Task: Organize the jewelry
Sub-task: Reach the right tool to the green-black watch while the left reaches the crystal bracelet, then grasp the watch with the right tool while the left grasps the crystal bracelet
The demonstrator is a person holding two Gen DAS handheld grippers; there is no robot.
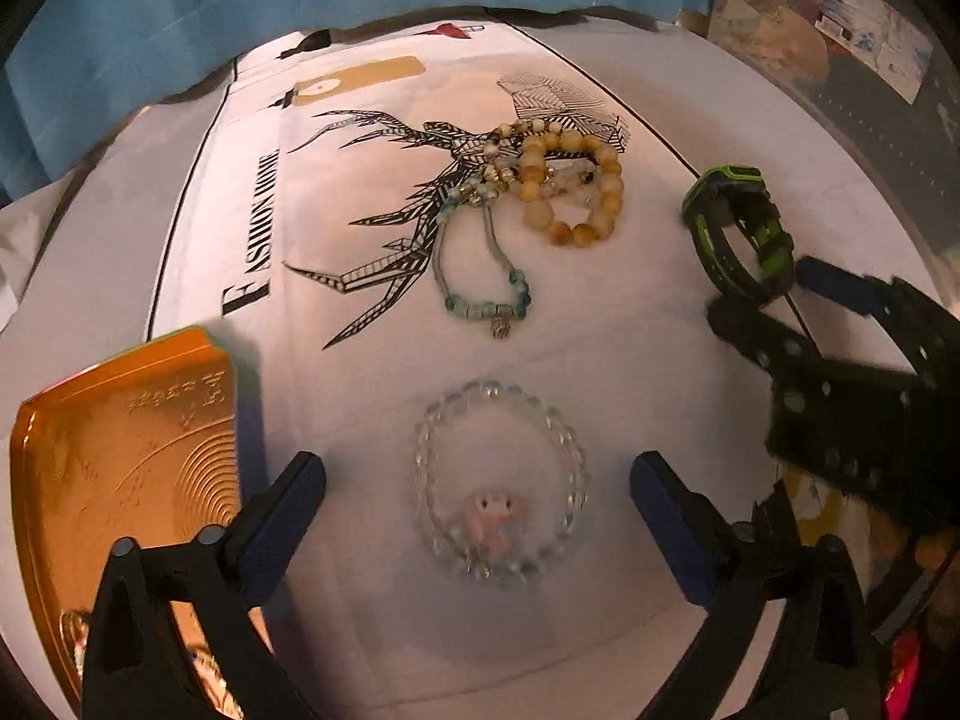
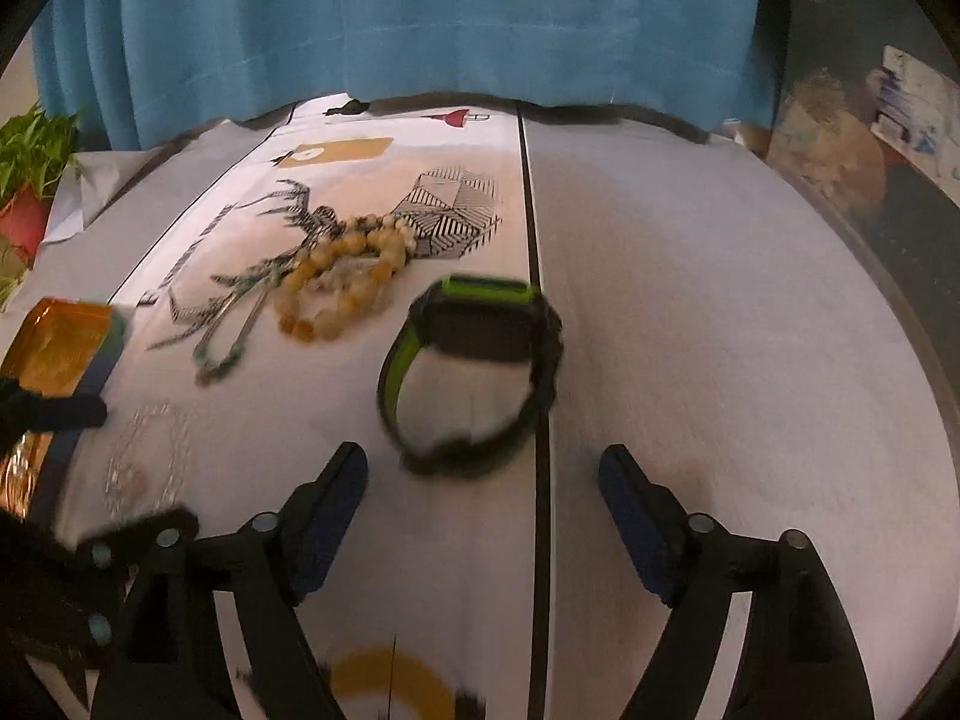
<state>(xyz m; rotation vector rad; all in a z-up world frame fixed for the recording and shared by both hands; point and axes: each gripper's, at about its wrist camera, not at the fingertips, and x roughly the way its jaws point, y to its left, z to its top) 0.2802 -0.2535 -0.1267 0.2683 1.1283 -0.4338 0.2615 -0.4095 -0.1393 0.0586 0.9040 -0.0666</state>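
Clear bracelet [image 1: 501, 486] lies flat on the counter [image 1: 630, 312] between my spread left gripper [image 1: 477, 477] fingers, gold tray [image 1: 120, 456] just left. Light, floppy, slippery beads, I judge; pinch across one side. My right gripper [image 2: 483, 483], also spread, faces the watch [image 2: 474, 372].

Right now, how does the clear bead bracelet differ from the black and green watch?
The clear bead bracelet lies flat between the left gripper's open fingers; the black and green watch stands on its strap ahead of the right gripper. The bracelet is see-through with a pink charm; the watch is opaque. Both rest ungrasped on the cloth.
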